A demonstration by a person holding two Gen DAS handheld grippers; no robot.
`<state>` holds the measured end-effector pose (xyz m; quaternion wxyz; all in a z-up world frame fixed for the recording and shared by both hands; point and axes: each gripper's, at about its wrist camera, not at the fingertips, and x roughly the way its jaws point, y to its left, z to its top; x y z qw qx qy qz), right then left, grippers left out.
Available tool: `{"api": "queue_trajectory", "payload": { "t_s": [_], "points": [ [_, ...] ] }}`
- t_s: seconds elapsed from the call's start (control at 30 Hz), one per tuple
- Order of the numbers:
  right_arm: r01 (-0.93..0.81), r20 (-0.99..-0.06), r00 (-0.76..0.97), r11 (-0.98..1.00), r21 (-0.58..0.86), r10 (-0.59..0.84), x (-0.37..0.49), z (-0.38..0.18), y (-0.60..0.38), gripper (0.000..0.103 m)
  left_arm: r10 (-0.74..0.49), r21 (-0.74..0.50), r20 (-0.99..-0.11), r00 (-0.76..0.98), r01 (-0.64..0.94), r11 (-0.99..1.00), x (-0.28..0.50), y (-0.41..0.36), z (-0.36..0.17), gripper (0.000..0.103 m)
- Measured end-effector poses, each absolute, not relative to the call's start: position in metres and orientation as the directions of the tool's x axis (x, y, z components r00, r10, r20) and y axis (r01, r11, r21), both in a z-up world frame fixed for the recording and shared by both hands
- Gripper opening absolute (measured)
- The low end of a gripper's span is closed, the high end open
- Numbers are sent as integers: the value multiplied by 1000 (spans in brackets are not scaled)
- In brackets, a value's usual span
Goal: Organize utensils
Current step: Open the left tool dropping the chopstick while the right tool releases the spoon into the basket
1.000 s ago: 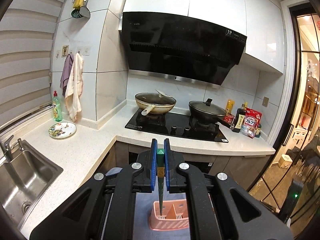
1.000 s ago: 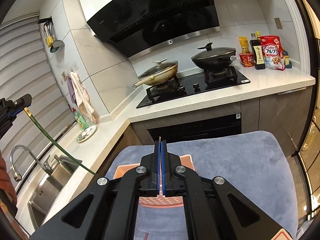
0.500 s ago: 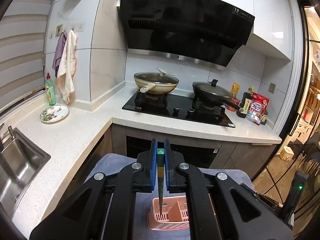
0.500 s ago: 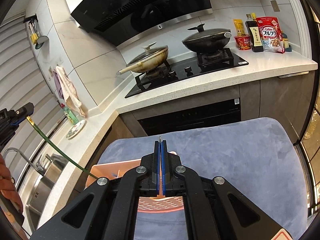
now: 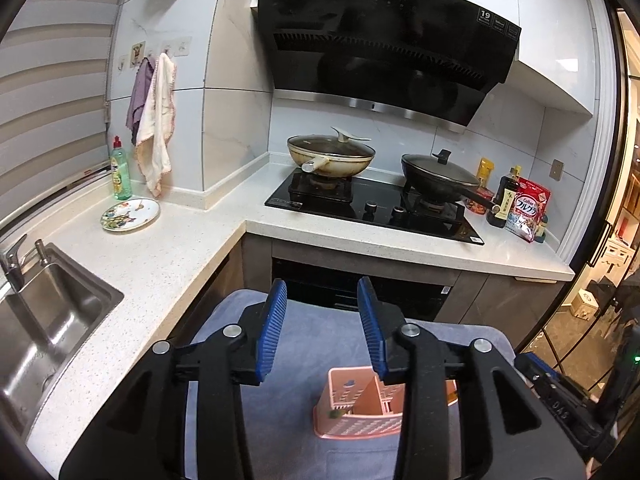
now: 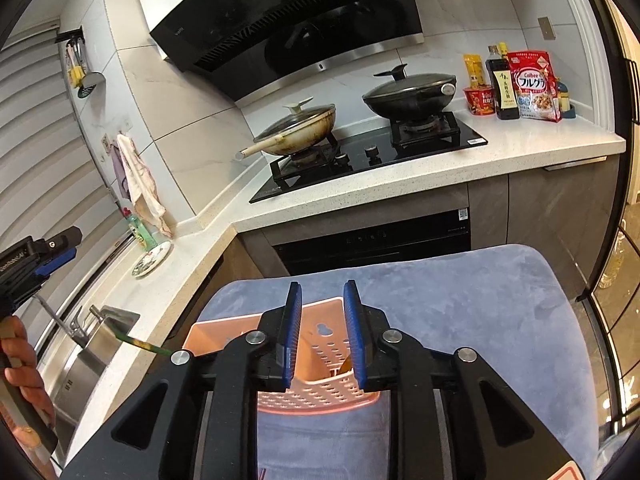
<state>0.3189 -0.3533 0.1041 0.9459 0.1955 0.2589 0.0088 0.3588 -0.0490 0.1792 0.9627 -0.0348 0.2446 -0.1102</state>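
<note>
A pink perforated utensil basket (image 5: 360,408) stands on a blue-grey mat (image 5: 304,360), below both grippers; it also shows in the right wrist view (image 6: 320,392). My left gripper (image 5: 322,292) is open and empty above the basket. My right gripper (image 6: 322,292) is open and empty over the basket. A green utensil (image 6: 138,342) sticks out of the basket's left side at a slant; only its tip (image 5: 334,413) shows in the left wrist view. A thin utensil end (image 6: 346,364) shows inside the basket by the right finger.
A white counter (image 5: 160,264) wraps the corner, with a sink (image 5: 48,320) at left, a plate (image 5: 130,215), a soap bottle (image 5: 120,172), a hob with two lidded pans (image 5: 332,152), and bottles and a cereal bag (image 5: 528,212) at right. The mat (image 6: 480,320) extends right.
Both grippers have opened. The green utensil has left the left gripper and now rests slanted in the basket. The thin utensil has left the right gripper and dropped into the basket.
</note>
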Motion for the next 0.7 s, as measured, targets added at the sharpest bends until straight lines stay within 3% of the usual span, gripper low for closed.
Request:
{"api": "queue_trajectory", "payload": {
  "t_s": [0.1, 0.33, 0.7],
  "points": [
    [79, -486, 868, 939, 334, 100, 293, 112, -346, 27, -218, -109, -478, 851, 189, 976, 342, -42, 179, 42],
    [62, -535, 840, 962, 267, 94, 219, 103, -323, 29, -196, -74, -525, 828, 185, 980, 282, -22, 156, 43],
    [73, -634, 769, 977, 203, 75, 100, 41, -288, 30, -153, -40, -660, 736, 169, 985, 178, 16, 63, 43]
  ]
}}
